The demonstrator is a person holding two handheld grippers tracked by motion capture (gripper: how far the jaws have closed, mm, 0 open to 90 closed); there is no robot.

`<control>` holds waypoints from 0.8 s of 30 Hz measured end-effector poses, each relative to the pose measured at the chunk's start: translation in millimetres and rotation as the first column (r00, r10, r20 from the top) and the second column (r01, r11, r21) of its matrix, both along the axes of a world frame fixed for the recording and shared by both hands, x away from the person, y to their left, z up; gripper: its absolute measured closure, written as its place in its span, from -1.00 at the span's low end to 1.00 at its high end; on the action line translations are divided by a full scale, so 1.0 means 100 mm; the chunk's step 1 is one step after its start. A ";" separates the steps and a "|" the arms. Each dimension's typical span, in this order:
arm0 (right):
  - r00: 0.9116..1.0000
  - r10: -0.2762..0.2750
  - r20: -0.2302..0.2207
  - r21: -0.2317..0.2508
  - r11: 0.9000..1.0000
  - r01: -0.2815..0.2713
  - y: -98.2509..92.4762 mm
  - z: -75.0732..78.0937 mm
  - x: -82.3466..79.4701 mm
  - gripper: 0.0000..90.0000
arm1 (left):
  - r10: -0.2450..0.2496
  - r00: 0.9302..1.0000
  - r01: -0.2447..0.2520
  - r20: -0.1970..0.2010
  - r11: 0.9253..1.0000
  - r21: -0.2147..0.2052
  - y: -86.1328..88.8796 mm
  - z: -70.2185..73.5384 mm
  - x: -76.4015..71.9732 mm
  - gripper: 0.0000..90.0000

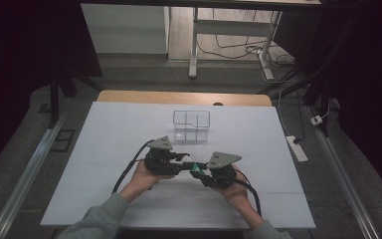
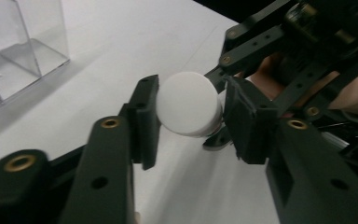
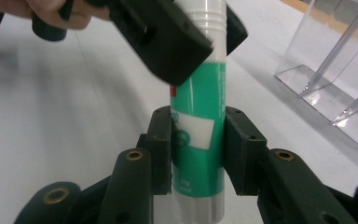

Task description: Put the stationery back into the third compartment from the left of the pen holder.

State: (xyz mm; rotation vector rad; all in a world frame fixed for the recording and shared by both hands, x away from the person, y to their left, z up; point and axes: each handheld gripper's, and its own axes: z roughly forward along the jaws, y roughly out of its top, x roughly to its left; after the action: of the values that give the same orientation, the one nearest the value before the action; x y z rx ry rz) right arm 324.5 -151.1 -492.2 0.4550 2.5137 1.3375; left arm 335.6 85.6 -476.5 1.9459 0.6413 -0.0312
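A glue stick [image 1: 195, 169] with a green label and a white cap is held between both grippers above the white table. In the right gripper view my right gripper [image 3: 198, 149] is shut on the stick's green body [image 3: 199, 93]. The left gripper [image 3: 203, 35] comes in from above there and clamps the top end. In the left gripper view the round white cap [image 2: 189, 102] sits between the pads of my left gripper [image 2: 191, 114], and both pads touch it. From above, the left gripper [image 1: 185, 163] and the right gripper [image 1: 200, 172] meet tip to tip.
A clear plastic organiser box [image 1: 191, 124] with dividers stands behind the grippers at the table's middle; its wall [image 2: 18, 51] and its edge [image 3: 335, 70] show close by. White sheet [image 1: 119, 129] covers the table. A power strip [image 1: 297, 148] lies on the floor, right.
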 end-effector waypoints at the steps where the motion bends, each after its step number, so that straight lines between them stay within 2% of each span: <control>1: 1.000 0.003 0.001 -0.006 1.000 -0.003 0.01 -0.01 0.00 0.43 | -0.004 1.000 0.004 -0.008 1.000 -0.010 0.00 0.00 0.00 0.37; 5: 1.000 0.009 0.009 -0.031 0.999 -0.009 0.03 -0.02 -0.01 0.43 | -0.012 1.000 0.012 0.001 1.000 0.012 -0.02 0.00 -0.01 0.40; 12: 1.000 0.016 0.002 -0.018 1.000 -0.016 0.03 -0.02 -0.01 0.40 | -0.019 1.000 0.019 0.017 1.000 0.016 -0.01 0.03 -0.03 0.42; 14: 1.000 0.004 0.000 -0.005 1.000 -0.004 0.01 -0.01 -0.01 0.30 | 0.005 0.999 -0.007 0.036 0.999 0.036 0.01 0.05 -0.04 0.42; 17: 1.000 -0.027 -0.003 0.022 0.999 0.027 -0.05 0.01 0.01 0.11 | 0.033 0.999 -0.034 0.036 0.999 0.030 0.10 0.07 -0.01 0.42; 18: 0.999 -0.045 0.000 0.016 0.999 0.045 -0.08 0.02 0.02 0.06 | 0.045 0.998 -0.046 0.038 0.999 0.029 0.13 0.08 0.00 0.42; 24: 0.994 -0.111 -0.021 0.025 0.993 0.112 -0.27 0.02 0.06 -0.05 | 0.102 0.994 -0.102 0.044 0.995 0.011 0.31 0.13 0.06 0.42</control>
State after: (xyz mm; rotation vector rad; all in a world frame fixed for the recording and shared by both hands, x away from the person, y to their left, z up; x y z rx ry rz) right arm 330.2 -178.0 -489.9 0.6074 2.4498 1.3316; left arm 341.2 116.1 -463.6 1.9186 0.7130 0.0785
